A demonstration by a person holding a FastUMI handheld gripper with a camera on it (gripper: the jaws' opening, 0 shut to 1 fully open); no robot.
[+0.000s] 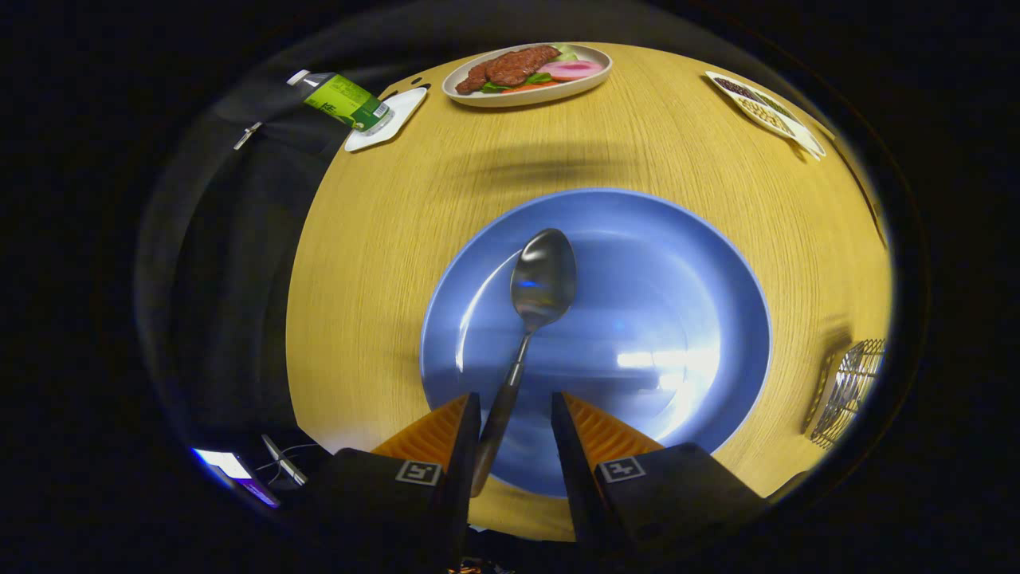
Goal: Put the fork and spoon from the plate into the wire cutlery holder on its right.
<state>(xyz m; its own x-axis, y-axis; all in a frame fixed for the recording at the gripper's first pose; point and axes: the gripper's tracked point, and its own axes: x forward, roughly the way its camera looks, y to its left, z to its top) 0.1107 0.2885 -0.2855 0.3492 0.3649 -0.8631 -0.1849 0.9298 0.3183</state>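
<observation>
A metal spoon (543,279) lies on the blue plate (661,263), its bowl pointing away from me toward the plate's middle. Its handle runs back over the near rim and passes between my fingers, close against the left one. My gripper (514,397) is open over the near edge of the plate, with a clear gap between the handle and the right finger. The wire cutlery holder (849,391) stands on the wooden table to the right of the plate, well off to the side of my right finger.
At the far side of the round wooden table (382,239) sit an oval dish of meat and vegetables (526,72), a green-labelled bottle (343,100) on a white coaster, and a dish of beans (765,108) at the far right. A lit phone (235,470) lies below the table's left edge.
</observation>
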